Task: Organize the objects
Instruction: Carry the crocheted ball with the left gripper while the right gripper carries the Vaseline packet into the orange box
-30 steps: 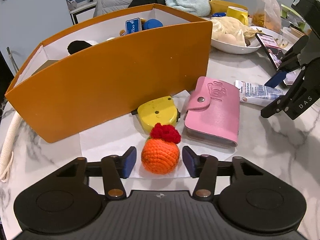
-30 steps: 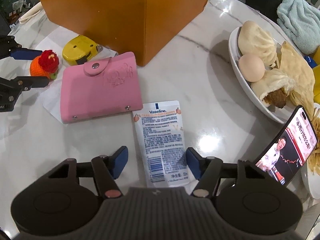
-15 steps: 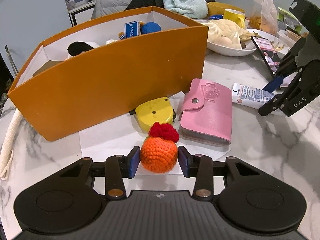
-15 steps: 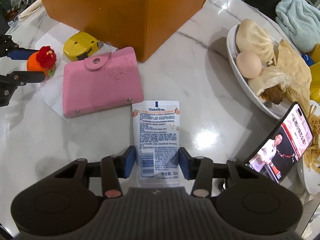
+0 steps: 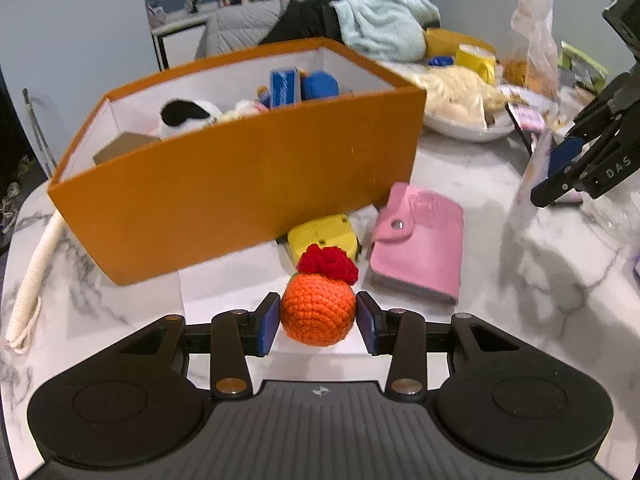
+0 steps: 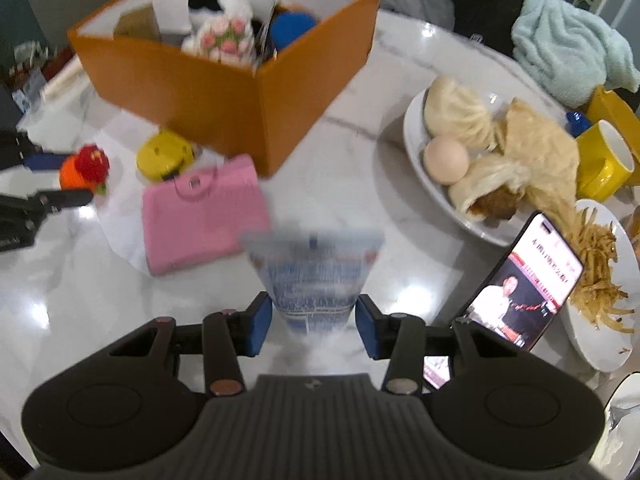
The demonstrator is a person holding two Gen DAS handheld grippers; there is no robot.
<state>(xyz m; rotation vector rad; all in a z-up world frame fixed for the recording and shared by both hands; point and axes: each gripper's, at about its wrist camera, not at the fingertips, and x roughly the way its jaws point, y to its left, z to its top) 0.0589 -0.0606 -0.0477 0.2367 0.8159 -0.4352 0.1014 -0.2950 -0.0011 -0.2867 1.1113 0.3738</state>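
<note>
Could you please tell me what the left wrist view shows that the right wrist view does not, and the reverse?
Only the left wrist view: the white rope beside the box.

Only the right wrist view: the fries plate and the phone.

Both: the orange box, pink wallet, yellow tape measure, crocheted orange toy and white tube.

orange box [image 5: 240, 176] wall blocking ahead, open top clear, pink wallet [image 5: 420, 244] beside, bare marble right
</note>
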